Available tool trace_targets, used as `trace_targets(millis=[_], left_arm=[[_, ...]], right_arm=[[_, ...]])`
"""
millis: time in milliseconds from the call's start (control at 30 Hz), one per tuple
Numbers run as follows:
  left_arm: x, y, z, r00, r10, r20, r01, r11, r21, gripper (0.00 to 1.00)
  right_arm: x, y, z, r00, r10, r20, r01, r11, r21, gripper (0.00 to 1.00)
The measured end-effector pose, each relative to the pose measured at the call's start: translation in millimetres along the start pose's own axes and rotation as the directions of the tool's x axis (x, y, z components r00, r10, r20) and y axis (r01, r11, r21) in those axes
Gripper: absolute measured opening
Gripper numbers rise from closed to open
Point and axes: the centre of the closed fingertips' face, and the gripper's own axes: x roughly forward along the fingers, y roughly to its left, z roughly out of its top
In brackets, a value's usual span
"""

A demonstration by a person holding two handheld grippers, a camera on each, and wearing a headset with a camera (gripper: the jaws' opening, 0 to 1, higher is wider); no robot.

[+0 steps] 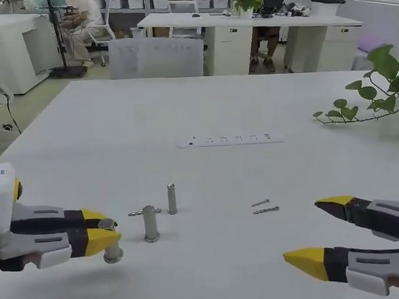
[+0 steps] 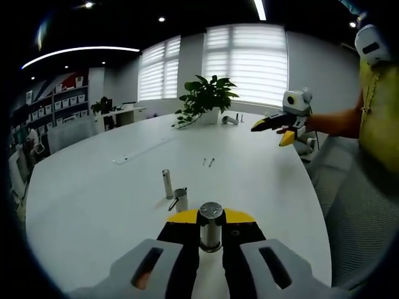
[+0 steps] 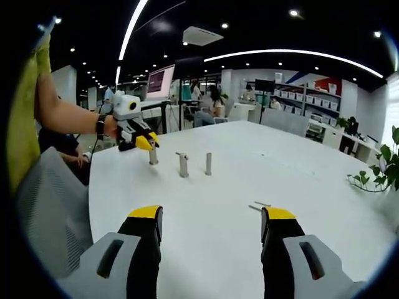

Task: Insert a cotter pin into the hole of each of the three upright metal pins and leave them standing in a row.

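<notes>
Three upright metal pins stand in a row on the white table (image 1: 204,109). My left gripper (image 1: 107,227) (image 2: 211,217) is shut on the nearest pin (image 1: 111,246) (image 2: 211,227), which is upright with its base at the tabletop. The middle pin (image 1: 150,223) (image 2: 181,199) has a cotter pin (image 1: 135,212) through its hole. Beyond it stands a thinner pin (image 1: 172,198) (image 2: 167,183). Two loose cotter pins (image 1: 263,207) (image 3: 259,205) lie to the right. My right gripper (image 1: 319,230) (image 3: 212,218) hovers open at the lower right, holding nothing.
A white power strip (image 1: 229,139) lies farther back on the table. A leafy plant (image 1: 376,92) reaches in from the right edge. Behind the table are a grey chair (image 1: 156,57), desks and seated people.
</notes>
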Motion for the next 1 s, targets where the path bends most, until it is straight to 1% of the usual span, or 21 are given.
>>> trace_targets(millis=[300, 367, 467, 533, 633, 767, 833, 933, 1000], left_arm=[[28.4, -24.0, 1.3, 0.9985, -0.053, -0.014, 0.053, 0.999, -0.003, 0.1], [34.1, -26.9, 2.3, 0.9982, -0.059, -0.013, 0.059, 0.998, -0.004, 0.1], [47.6, -36.4, 4.9, 0.9967, -0.08, -0.011, 0.08, 0.997, -0.007, 0.1], [52.2, -39.6, 5.8, 0.9963, -0.085, -0.011, 0.085, 0.996, -0.005, 0.1], [63.9, -48.8, 6.4, 0.9945, -0.104, -0.013, 0.104, 0.995, -0.002, 0.1], [75.8, -60.5, 0.2, 0.9912, -0.127, -0.037, 0.127, 0.992, 0.009, 0.1], [79.6, -65.5, -2.1, 0.9898, -0.137, -0.04, 0.137, 0.991, 0.004, 0.1], [84.4, -69.5, -4.9, 0.9887, -0.142, -0.05, 0.142, 0.99, 0.011, 0.1], [86.8, -70.3, -5.9, 0.9883, -0.145, -0.047, 0.146, 0.989, 0.013, 0.1]], right_arm=[[-2.7, -1.9, -1.5, 1.0, 0.008, 0.001, -0.008, 1.0, -0.002, 0.66], [-1.9, -1.9, -1.7, 0.9999, 0.013, 0.002, -0.013, 1.0, -0.002, 0.65], [-1.9, -2.1, -2.0, 0.9998, 0.018, 0.005, -0.018, 1.0, -0.004, 0.65], [-2.3, -3.2, -2.5, 0.9998, 0.017, 0.008, -0.017, 1.0, 0.0, 0.65], [-2.2, -3.6, -2.8, 0.9998, 0.017, 0.012, -0.017, 1.0, 0.004, 0.65], [-2.2, -2.8, -2.7, 0.9997, 0.019, 0.016, -0.019, 1.0, 0.007, 0.65], [-2.3, -2.6, -2.7, 0.9996, 0.019, 0.018, -0.019, 1.0, 0.009, 0.65], [-2.5, -2.0, -2.1, 0.9995, 0.02, 0.022, -0.021, 1.0, 0.009, 0.65], [-2.2, -1.7, -1.8, 0.9995, 0.021, 0.025, -0.022, 1.0, 0.013, 0.65]])
